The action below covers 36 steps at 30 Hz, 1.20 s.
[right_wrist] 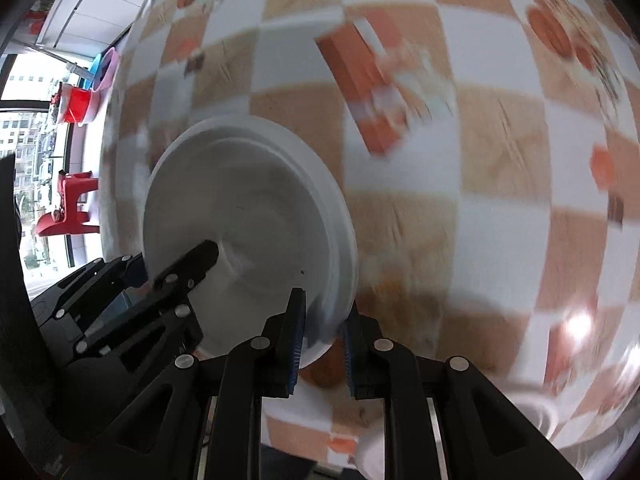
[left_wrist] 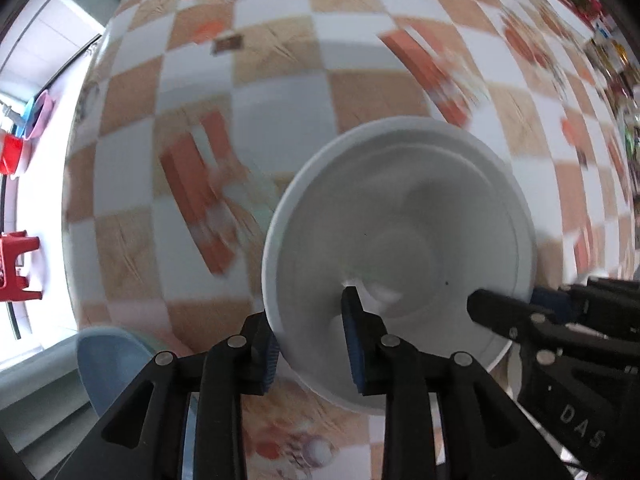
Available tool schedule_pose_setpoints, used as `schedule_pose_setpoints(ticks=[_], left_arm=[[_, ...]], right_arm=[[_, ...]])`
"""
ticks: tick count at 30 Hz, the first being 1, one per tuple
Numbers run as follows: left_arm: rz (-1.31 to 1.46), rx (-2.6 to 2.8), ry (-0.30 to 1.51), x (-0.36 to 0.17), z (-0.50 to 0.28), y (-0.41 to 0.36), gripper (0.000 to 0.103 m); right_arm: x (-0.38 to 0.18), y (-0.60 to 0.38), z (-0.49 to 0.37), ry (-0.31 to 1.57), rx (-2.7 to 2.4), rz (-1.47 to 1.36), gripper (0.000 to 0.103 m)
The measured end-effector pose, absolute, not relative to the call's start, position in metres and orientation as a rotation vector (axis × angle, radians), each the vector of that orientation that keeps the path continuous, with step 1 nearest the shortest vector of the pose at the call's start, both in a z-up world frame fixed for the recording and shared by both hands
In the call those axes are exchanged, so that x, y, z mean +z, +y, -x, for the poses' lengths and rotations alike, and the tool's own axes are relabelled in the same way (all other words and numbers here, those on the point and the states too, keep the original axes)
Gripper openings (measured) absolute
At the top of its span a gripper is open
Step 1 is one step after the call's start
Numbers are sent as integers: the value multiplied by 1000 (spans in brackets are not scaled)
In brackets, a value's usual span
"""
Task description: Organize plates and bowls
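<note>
A white plate (left_wrist: 404, 240) is held above the checkered tablecloth by both grippers. My left gripper (left_wrist: 312, 336) is shut on the plate's near-left rim, one finger inside and one outside. My right gripper (right_wrist: 322, 330) is shut on the plate (right_wrist: 248, 216) at its opposite rim. The right gripper's fingers (left_wrist: 500, 308) reach into the plate from the right in the left wrist view. The left gripper's fingers (right_wrist: 192, 264) show at the plate's left in the right wrist view. A pale blue bowl (left_wrist: 108, 364) lies at the lower left, partly hidden by my left gripper.
The checkered tablecloth (left_wrist: 280, 80) with food pictures covers the table. A white dish (right_wrist: 536, 412) is at the lower right, blurred. Red stools (right_wrist: 72, 208) and coloured basins (right_wrist: 100, 68) stand on the floor beyond the table's left edge. Clutter (left_wrist: 608, 48) lines the far right edge.
</note>
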<state>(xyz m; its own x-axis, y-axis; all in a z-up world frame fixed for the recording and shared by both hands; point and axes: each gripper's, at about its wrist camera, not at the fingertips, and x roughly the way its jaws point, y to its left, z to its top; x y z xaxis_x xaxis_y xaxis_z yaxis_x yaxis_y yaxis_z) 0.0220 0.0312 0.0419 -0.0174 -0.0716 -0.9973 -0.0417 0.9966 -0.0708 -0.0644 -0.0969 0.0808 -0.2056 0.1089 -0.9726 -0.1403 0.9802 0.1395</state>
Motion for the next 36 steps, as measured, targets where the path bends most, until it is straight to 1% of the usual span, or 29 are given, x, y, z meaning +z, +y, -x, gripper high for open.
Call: schedule_pose_setpoints(ticks=[5,10,17,18,28,30,32,34,36], left_arm=[[85,-62,1605,42,-12,5,31],[73,-102,1606,41,-1,-23,37],[93,-91,1585,47,9,-29,37],[91,-86,1577,50,7,-19,37],[73,-94,1499,86,7,-26,37],[79,-107,1488,104,32,-30,37],[81,-123,1475,114,38,-28,37],[79,-149,1460,118,66,-29,37],[72,-176,1451,132,58,-35,37]], right_arm=[[85,-127,85,1773,210,28,19],[89,-156,91,1772,206,24,19],[99,-170,91,1749,220,31,19],[100,-169,90,1747,225,23,19],[119,-176,100,1699,255,-23,19],[126,-188,98,1686,254,-27,19],[131,-193,96,1674,250,-33,19],[135,-197,94,1664,241,-44,19],[141,-198,98,1653,228,-53,19]])
